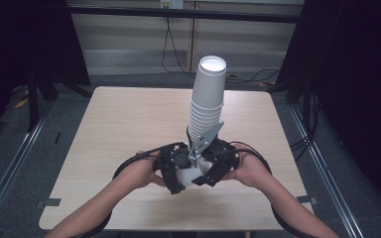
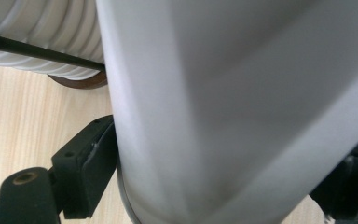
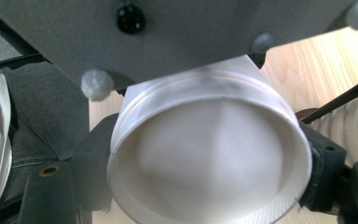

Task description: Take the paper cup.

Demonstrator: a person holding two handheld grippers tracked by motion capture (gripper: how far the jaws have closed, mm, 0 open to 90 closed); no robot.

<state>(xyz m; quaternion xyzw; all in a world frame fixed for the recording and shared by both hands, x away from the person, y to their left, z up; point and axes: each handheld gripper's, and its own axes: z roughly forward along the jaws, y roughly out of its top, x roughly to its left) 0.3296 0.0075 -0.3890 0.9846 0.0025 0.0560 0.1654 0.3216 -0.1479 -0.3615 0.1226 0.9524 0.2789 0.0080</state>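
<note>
Both grippers meet at the near middle of the wooden table (image 1: 129, 119), at the foot of a tall stack of white paper cups (image 1: 207, 99) that leans up and away from the person.

The left gripper (image 1: 174, 167) is clamped on the stack's bottom cup (image 2: 223, 112): in the left gripper view the white wall sits wedged between the 2 black jaws, the left pad (image 2: 95, 163) flat against it, the right jaw dark at the frame's edge, also against the cup. The jaws stand only a little apart, as wide as the cup wall allows.

The right gripper (image 1: 213, 168) grips the same stack from the other side. In the right gripper view a cup's open mouth (image 3: 205, 158) faces the camera, with 1 jaw pressed on each side of its rim. The left gripper's grey plate (image 3: 168, 32) lies across the top of that view.

Beyond the held cup, the ribbed rims of the nested cups (image 2: 42, 37) show.
</note>
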